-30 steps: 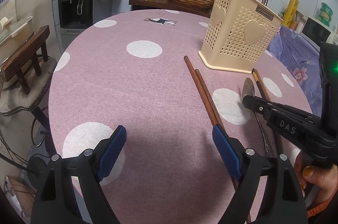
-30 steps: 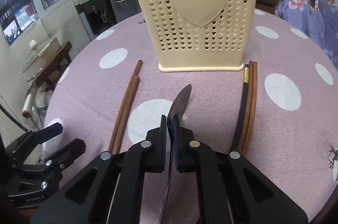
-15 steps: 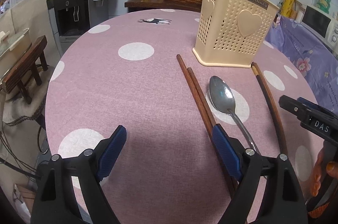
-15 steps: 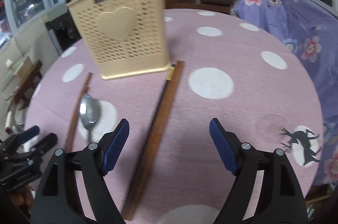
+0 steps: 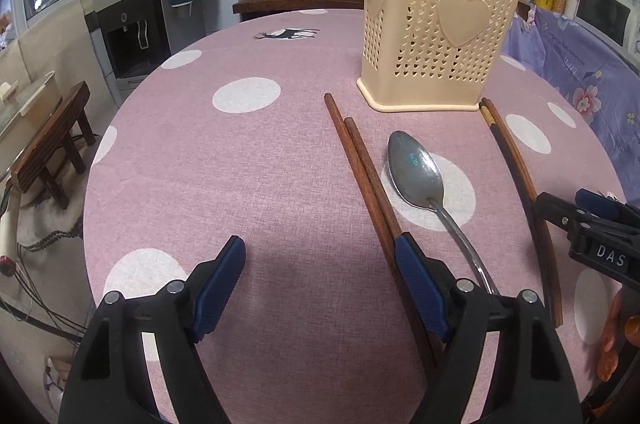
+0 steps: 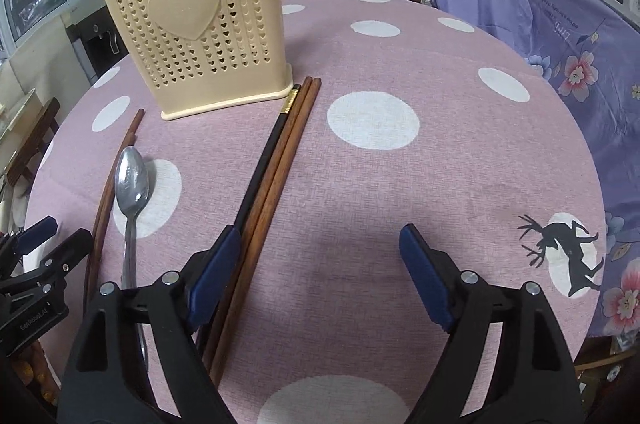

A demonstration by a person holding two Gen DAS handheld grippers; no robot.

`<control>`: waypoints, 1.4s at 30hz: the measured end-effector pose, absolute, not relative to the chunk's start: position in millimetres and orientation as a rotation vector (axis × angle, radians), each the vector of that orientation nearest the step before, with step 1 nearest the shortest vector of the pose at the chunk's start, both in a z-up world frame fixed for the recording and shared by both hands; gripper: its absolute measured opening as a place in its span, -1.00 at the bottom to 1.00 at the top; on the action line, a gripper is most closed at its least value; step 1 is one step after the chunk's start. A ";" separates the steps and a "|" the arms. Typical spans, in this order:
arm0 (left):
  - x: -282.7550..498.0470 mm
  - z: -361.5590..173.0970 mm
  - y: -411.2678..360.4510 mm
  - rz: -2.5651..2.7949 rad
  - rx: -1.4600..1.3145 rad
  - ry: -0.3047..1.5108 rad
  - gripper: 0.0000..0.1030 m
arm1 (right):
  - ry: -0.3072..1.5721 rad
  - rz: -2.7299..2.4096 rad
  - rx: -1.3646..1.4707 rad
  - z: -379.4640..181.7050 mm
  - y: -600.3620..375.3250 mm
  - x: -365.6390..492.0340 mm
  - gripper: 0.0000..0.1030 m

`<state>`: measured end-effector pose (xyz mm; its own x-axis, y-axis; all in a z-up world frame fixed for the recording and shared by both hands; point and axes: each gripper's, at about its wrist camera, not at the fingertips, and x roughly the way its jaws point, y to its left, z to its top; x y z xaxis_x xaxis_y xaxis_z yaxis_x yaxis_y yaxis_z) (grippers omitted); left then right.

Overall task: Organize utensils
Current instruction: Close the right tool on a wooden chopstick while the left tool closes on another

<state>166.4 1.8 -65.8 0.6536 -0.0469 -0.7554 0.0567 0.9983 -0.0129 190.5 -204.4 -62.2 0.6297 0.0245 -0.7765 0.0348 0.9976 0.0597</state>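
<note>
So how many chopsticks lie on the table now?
5. Two brown chopsticks lie left of the spoon; one black chopstick and two brown ones lie right of it. More stand in the holder, partly hidden.

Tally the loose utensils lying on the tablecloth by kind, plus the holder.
Brown wooden chopsticks: 4, one pair left of the spoon, one pair right of it
Black chopstick: 1
Metal spoon: 1
Beige utensil holder: 1
Total: 7
</note>
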 end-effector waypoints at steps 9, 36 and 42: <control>171.1 -67.1 12.5 -0.035 0.026 0.874 0.47 | 0.903 -0.042 0.078 -62.6 -223.2 192.6 0.65; 239.5 -58.4 20.6 0.006 -0.085 0.912 -0.24 | 0.886 -0.015 0.116 -49.1 -235.7 258.5 -0.14; 256.5 -60.5 11.6 0.043 -0.045 0.903 -0.32 | 0.911 -0.034 0.087 -56.7 -232.3 277.4 -0.41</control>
